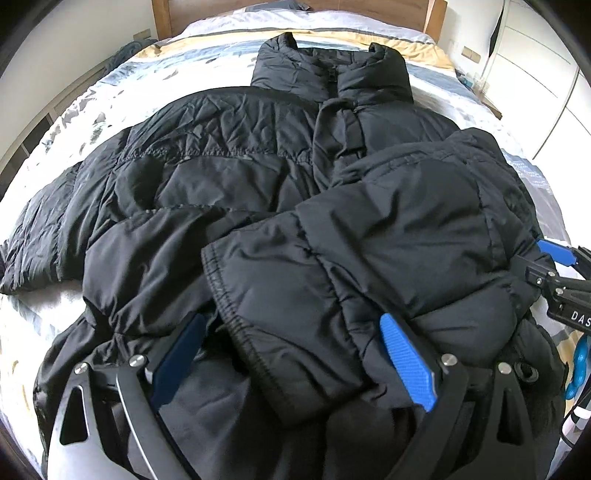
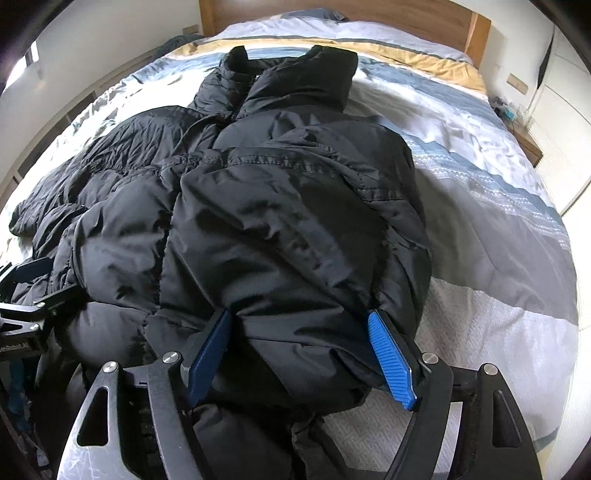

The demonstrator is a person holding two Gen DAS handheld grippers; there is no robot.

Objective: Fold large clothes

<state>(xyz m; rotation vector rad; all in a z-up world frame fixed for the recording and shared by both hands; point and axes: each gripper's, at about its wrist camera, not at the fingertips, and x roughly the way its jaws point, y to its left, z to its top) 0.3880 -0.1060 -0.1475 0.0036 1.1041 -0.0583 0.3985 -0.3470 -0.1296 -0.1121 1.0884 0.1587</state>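
On the bed: a black puffer jacket (image 1: 258,192) is laid front-up on the patterned duvet (image 2: 480,206), its collar (image 1: 332,70) set toward the wooden headboard (image 2: 369,11) at 12 o'clock.
Right sleeve: the sleeve (image 1: 369,251) is seen folded in across the chest, its elastic cuff (image 1: 229,295) lying near the jacket's middle, at about 7 o'clock of the left wrist view.
Left sleeve: the other sleeve (image 1: 44,236) is left stretched out flat on the duvet toward 9 o'clock, not yet folded in.
Left gripper: the left gripper (image 1: 295,354) is held low over the hem end, jaws spread wide; the cuff and folded sleeve lie between the blue pads (image 1: 406,362), but no pinch can be made out.
Right gripper: the right gripper (image 2: 303,350) is set at the jacket's near right edge, jaws well apart with a bulge of padded fabric between them; the pads touch its sides, and whether any hold is kept cannot be told.
Done: one sleeve is judged to be laid across the body.
Left to do: the outstretched sleeve is to be brought in, then the body is to be doubled from hem toward collar; the task is judged under halfway.
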